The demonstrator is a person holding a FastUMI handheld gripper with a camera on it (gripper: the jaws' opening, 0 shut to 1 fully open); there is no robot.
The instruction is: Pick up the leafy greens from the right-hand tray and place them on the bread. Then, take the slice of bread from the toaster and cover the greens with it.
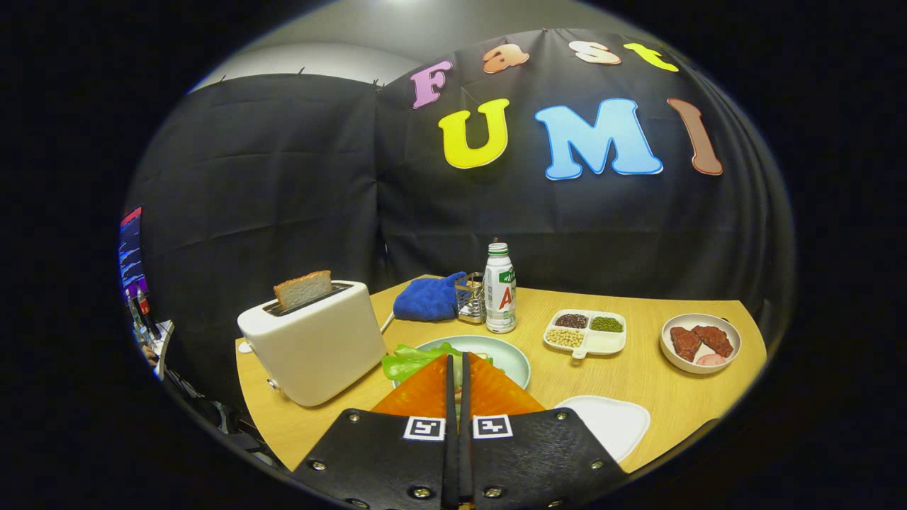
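Observation:
My gripper [457,356] hangs over the pale green plate [514,356], its fingers drawn together to a thin slit. Leafy greens [407,361] spread out to the left of the fingertips over the plate's near-left rim, and the fingers seem to pinch them. The fingers hide most of the bread on the plate. To the left stands a white toaster [319,347] with a slice of bread [303,288] sticking up from its slot. The white tray [613,421] just right of the fingers holds nothing.
Behind the plate stand a white bottle [500,290], a small metal rack [471,297] and a blue cloth [429,297]. A divided dish of beans [586,331] and a bowl of meat slices [700,342] sit to the right on the wooden table.

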